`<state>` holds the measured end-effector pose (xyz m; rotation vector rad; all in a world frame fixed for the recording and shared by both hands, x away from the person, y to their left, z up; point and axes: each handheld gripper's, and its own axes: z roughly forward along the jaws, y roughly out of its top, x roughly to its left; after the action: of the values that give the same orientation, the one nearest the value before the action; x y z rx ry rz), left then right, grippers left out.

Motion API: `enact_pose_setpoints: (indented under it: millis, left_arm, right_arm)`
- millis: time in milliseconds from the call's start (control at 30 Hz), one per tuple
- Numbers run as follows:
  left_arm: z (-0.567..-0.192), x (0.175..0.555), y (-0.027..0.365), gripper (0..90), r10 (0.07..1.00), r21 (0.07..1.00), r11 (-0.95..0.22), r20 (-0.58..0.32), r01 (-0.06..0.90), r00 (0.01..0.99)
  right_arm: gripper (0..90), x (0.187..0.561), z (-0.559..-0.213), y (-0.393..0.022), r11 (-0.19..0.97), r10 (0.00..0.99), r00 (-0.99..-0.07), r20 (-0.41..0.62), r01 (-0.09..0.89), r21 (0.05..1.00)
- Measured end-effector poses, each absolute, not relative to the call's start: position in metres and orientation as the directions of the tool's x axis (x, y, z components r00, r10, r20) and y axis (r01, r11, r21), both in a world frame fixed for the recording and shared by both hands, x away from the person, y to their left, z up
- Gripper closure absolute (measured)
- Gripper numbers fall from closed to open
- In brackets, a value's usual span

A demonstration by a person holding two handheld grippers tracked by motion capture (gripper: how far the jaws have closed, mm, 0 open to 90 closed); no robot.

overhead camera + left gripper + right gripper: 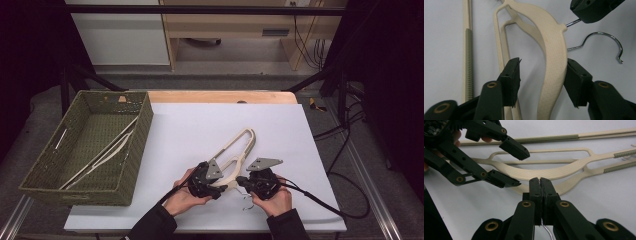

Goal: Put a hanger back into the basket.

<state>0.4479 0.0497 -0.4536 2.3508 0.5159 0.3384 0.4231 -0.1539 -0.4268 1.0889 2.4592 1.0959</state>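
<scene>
hangers: we see two cream plastic hangers (235, 155) stacked on the white worktop (190, 130), near its front edge, long axis running from our hands up and away to the right.
hooks: thin metal wire hooks (602, 41) point toward the right hand.
left gripper: the left gripper (541, 80) straddles the broad curved shoulder bar, jaws spread, one on each side; the bar lies right between them, so we judge a squeeze would take it.
right gripper: the right gripper (540, 186) has its jaws pressed together, with a wire hook emerging beneath them; we judge it is pinching that hook.
surfaces: finely textured cream plastic, with ribbed green grip strips (546, 138) on the bars.
basket: a woven green basket (137, 150) at the left holds more hangers.
</scene>
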Motion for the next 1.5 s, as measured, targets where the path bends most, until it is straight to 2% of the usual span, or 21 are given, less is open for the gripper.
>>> enact_pose_setpoints:
  millis: [133,267,467,900,1033,1300,1367,1433,1500]
  left_arm:
    - [-0.454,0.448,0.047,53.3,0.444,0.668,-0.694,0.104,0.268,0.890]
    - [-0.453,0.447,0.044,62.1,0.434,0.654,-0.709,0.109,0.264,0.894]
    - [-0.453,0.444,0.040,69.8,0.426,0.639,-0.724,0.117,0.260,0.897]
    - [-0.447,0.436,0.036,74.7,0.389,0.608,-0.770,0.207,0.194,0.897]
    - [-0.444,0.437,0.039,75.7,0.398,0.610,-0.768,0.215,0.196,0.892]
    - [-0.434,0.436,0.052,76.6,0.418,0.628,-0.750,0.212,0.205,0.883]
    - [-0.430,0.435,0.057,76.9,0.426,0.635,-0.744,0.211,0.208,0.880]
    - [-0.426,0.435,0.062,77.5,0.439,0.644,-0.735,0.213,0.213,0.873]
    - [-0.421,0.435,0.068,78.1,0.452,0.651,-0.726,0.209,0.221,0.867]
  right_arm:
    - [89.4,0.423,-0.426,-0.154,0.448,0.714,-0.696,0.069,0.531,0.719]
    - [89.4,0.423,-0.425,-0.154,0.449,0.717,-0.694,0.063,0.529,0.720]
    - [89.5,0.423,-0.423,-0.153,0.445,0.718,-0.693,0.069,0.533,0.720]
    - [87.4,0.422,-0.420,-0.155,0.439,0.709,-0.702,0.065,0.512,0.738]
    - [79.0,0.419,-0.412,-0.161,0.409,0.703,-0.708,0.070,0.483,0.774]
    - [44.1,0.411,-0.386,-0.192,0.265,0.779,-0.627,0.024,0.364,0.893]
    - [39.2,0.411,-0.384,-0.200,0.230,0.792,-0.609,0.046,0.367,0.901]
    - [29.5,0.411,-0.384,-0.207,0.210,0.800,-0.597,0.065,0.379,0.901]
    - [23.6,0.412,-0.385,-0.211,0.192,0.816,-0.573,0.071,0.385,0.903]
